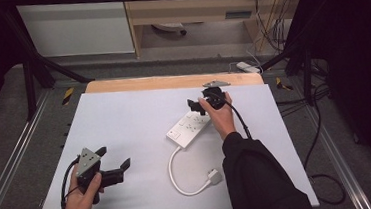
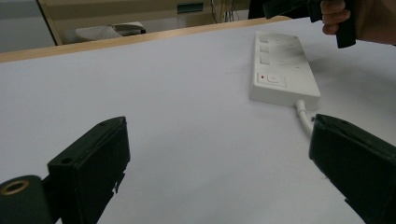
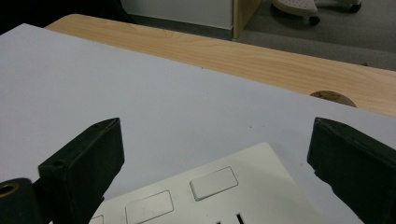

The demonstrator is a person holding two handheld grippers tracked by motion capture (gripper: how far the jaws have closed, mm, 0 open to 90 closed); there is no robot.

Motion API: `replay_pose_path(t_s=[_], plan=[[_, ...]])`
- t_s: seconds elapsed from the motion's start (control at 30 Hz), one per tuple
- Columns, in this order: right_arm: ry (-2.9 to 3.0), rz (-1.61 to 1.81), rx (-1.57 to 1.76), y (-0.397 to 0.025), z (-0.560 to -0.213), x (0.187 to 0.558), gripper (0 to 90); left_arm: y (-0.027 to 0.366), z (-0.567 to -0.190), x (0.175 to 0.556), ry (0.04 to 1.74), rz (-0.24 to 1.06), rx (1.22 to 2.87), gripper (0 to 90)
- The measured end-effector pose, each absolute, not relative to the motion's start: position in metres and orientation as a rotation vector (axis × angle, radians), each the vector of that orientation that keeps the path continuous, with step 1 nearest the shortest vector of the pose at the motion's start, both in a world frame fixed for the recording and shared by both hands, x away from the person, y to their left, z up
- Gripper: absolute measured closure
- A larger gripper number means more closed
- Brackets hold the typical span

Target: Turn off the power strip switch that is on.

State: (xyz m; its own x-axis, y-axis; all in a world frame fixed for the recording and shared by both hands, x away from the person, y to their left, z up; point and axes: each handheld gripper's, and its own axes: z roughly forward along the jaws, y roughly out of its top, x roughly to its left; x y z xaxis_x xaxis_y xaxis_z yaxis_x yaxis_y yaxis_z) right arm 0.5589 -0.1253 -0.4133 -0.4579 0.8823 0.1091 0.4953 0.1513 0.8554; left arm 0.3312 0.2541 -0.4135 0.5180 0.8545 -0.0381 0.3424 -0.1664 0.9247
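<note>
A white power strip [image 1: 189,128] lies on the white table sheet [image 1: 124,119], right of centre. Its white cable [image 1: 175,173] loops toward the front and ends in a plug [image 1: 214,176]. My right gripper [image 1: 200,99] hovers over the strip's far end, open, with nothing between its jaws. In the right gripper view, the right gripper [image 3: 215,163] looks down on the strip's [image 3: 210,198] sockets. My left gripper [image 1: 114,158] is held at the front left, open and empty, pointing toward the strip. Ahead of the left gripper [image 2: 219,158] lies the strip [image 2: 282,70] with its red-lit switch.
A wooden table edge [image 1: 171,81] runs along the back of the sheet, with a round hole [image 3: 333,96] in it. Beyond stand a wooden cabinet [image 1: 191,9] and loose cables [image 1: 272,27] on the floor. Bare sheet stretches between the left gripper and the strip.
</note>
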Motion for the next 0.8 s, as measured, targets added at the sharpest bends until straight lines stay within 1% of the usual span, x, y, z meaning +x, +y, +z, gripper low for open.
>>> replay_pose_path(t_s=[0.8], plan=[[1.987,1.281,1.208,-0.130,-0.384,0.542,9.3,0.254,-0.414,0.331,1.011,0.630,1.744,5.0]])
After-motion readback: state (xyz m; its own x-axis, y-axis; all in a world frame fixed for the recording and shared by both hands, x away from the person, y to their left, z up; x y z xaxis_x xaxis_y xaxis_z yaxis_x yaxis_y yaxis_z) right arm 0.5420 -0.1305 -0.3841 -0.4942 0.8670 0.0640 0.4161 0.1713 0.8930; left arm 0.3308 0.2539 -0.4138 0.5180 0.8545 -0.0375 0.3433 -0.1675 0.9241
